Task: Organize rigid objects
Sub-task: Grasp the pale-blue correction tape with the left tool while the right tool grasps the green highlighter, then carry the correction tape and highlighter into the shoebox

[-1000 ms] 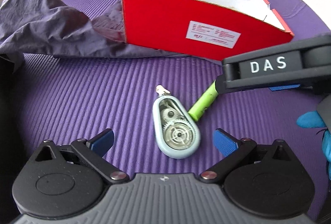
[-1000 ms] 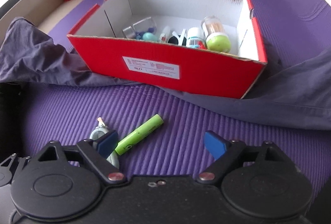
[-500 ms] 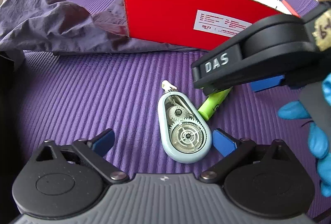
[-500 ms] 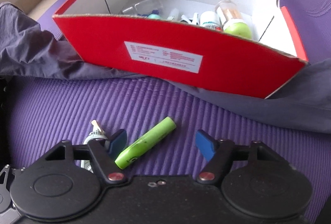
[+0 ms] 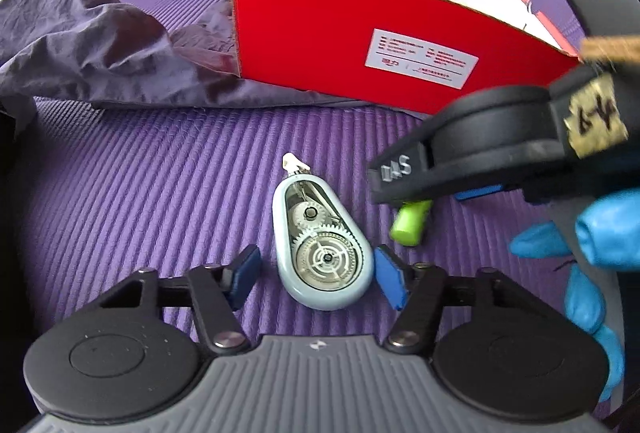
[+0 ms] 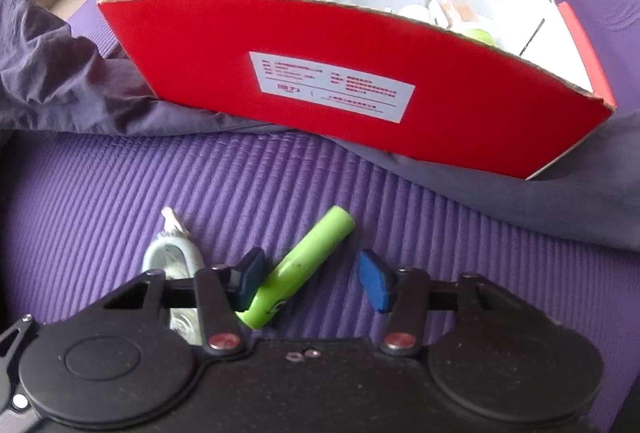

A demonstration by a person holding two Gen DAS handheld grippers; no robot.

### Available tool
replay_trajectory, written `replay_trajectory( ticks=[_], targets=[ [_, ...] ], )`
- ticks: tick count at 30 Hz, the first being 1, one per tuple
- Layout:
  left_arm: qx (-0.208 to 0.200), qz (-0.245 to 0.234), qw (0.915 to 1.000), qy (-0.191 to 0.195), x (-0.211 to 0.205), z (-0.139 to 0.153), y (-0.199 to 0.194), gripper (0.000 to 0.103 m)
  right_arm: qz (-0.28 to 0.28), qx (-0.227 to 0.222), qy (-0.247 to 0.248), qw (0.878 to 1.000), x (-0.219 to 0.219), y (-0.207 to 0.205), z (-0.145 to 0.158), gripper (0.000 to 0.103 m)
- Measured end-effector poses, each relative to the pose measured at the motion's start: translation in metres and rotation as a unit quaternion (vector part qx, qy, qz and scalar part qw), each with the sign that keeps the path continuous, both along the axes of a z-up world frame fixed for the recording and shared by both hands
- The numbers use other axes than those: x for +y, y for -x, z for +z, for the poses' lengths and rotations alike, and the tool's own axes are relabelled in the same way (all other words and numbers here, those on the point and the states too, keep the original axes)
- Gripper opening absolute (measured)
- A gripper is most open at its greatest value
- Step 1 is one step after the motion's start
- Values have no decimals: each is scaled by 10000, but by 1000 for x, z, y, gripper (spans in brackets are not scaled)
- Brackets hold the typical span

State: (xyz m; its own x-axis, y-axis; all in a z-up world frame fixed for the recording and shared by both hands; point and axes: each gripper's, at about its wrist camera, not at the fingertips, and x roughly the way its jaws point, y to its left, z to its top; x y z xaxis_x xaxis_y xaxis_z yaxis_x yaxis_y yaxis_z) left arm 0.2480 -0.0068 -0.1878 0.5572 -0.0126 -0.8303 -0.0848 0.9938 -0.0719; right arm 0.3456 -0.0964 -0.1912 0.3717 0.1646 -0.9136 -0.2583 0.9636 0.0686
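The correction tape dispenser (image 5: 322,251) lay flat on the purple mat (image 5: 132,201), in front of the red box (image 5: 360,45) and just beside the green marker (image 6: 298,267), which lay slanted on the same mat. Over the preceding second both tools had been closing. The left gripper (image 5: 316,275) had drawn its jaws in from full spread until the dispenser sat between them; the right pad stood at the casing, while a gap showed at the left pad, so the jaws were not yet clamped. The right gripper (image 6: 314,279) had come down over the marker and narrowed likewise; the left pad met the barrel, and the right pad remained apart from it. Neither item had left the mat. Judged from this, both pickups were at the closing stage, with lifting and transfer into the box, which already held several small items, outstanding. A dark cloth (image 5: 92,49) lay bunched beside the box.
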Motion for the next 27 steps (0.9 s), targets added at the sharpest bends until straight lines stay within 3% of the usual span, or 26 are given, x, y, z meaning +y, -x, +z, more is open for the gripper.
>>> replay_trajectory(
  ticks=[2,9,18,27],
  targets=[
    [-8,61,10000,34,4,0,0,52,-25,4,-34,10000,-1,1,1,36],
    [-9,151,9993,332,15,0,0,51,-77,26,-87,9999,-10,2,3,16],
    [81,266,9979,578,25,4,6,51,-64,77,-313,9995,-30,15,12,15],
    [98,305,9981,529,25,14,13,51,-24,31,-649,9979,-52,35,30,15]
  ],
)
